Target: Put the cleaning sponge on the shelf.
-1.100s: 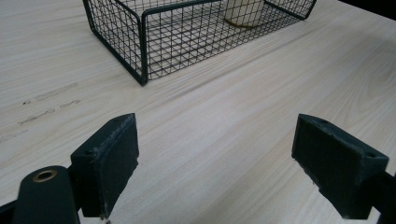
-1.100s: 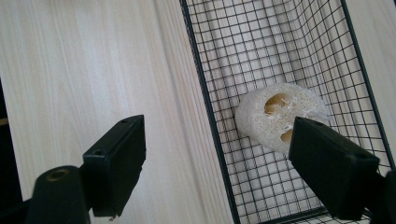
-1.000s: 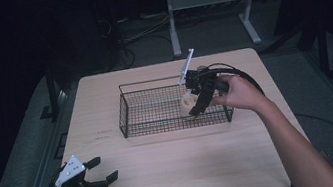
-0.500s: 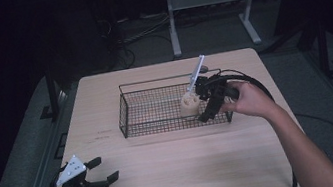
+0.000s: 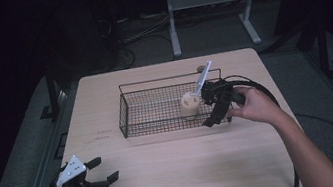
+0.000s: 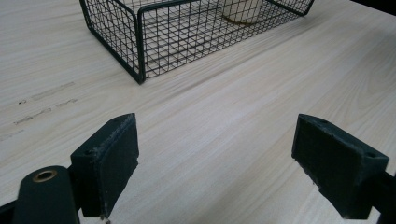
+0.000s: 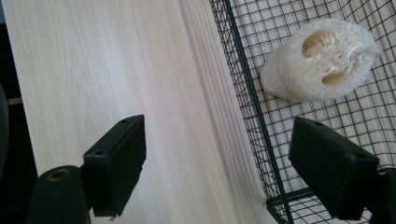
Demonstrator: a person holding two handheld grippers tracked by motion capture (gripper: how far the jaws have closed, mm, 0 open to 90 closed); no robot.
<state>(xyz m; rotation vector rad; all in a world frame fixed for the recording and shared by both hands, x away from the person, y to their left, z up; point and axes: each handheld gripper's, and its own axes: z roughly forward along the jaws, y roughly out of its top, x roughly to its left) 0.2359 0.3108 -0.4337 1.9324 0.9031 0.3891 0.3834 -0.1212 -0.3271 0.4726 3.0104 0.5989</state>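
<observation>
A pale, holey loofah sponge (image 7: 322,60) lies in the black wire basket (image 5: 158,120); both the right gripper (image 5: 217,108) and left gripper (image 5: 92,178) gape wide (holding nothing).

- Left tool (image 5: 100,171): black body, grey three-cornered plate on top, black cable trailing behind.
- Right tool (image 5: 214,111): black, with a pale plate and a looping black cable.
- Jaw pads: thick, black, blocky, rough-edged.
- Forearms bare, no sleeves.
</observation>
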